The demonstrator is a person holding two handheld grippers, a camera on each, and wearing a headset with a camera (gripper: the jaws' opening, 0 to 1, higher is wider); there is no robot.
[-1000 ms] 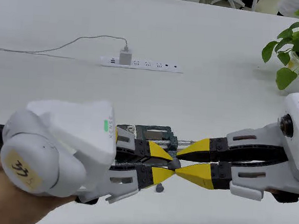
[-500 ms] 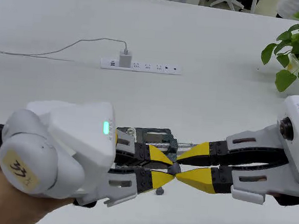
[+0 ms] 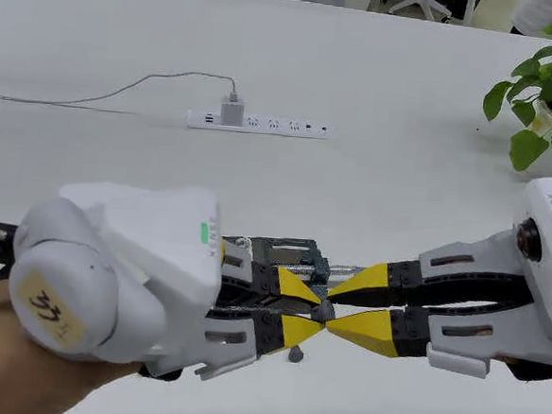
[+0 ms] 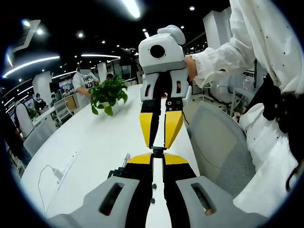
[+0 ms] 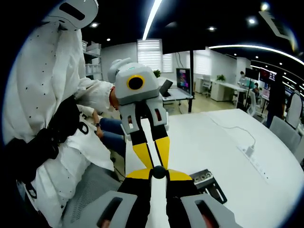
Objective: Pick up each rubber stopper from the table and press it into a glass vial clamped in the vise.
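White-bodied left tongs [image 3: 314,310], right tongs [image 3: 337,312], yellow tips, dotted white sleeve [image 4: 216,52]

Above the vise [image 3: 287,252]: blocked; left gripper [image 3: 319,312] and right gripper [image 3: 331,308] meet tip to tip over it, a grey stopper [image 3: 323,312] between.
Near edge: one loose stopper [image 3: 294,352] on the table [image 3: 401,178].
Far half: wide open, save power strip [image 3: 256,122] and cable [image 3: 123,85].
Right corner: plant [image 3: 548,79] leans in.

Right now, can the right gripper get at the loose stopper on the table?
Probably not yet: the right gripper meets the left gripper tip to tip at a held stopper. The loose stopper lies uncovered close by.
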